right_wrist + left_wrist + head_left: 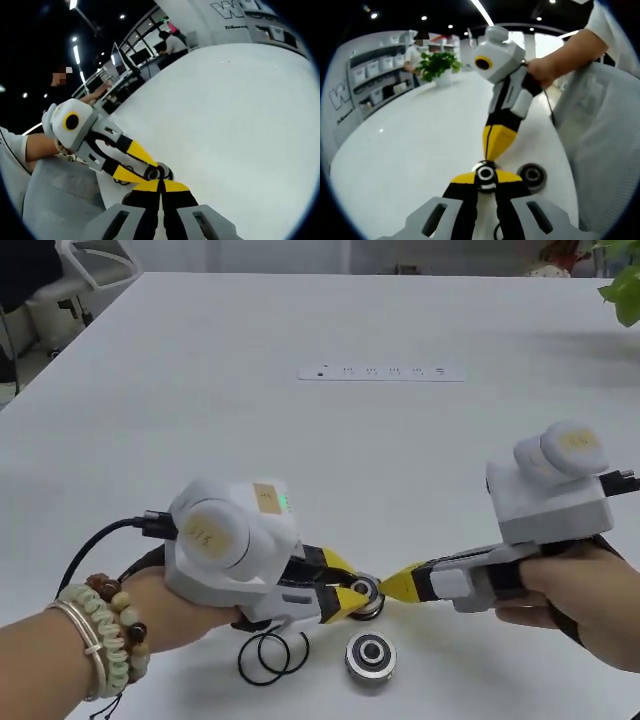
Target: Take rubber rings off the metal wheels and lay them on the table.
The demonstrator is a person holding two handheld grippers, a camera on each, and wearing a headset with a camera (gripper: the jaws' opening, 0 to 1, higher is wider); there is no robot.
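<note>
My left gripper [352, 597] is shut on a small metal wheel [366, 590] and holds it just above the white table [300, 460]. From the right, my right gripper [388, 587] has its yellow tips pressed together on the black rubber ring at the wheel's rim. The left gripper view has the wheel [485, 172] between its own jaws, and the right gripper [495, 155] comes down onto it. A second wheel [371, 656] lies flat on the table just below, also visible in the left gripper view [532, 175]. Loose black rubber rings [268, 655] lie to its left.
A white power strip [380, 372] lies across the far middle of the table. Leaves of a green plant [625, 285] reach in at the far right corner. A chair stands beyond the far left edge. People stand by shelves in the background.
</note>
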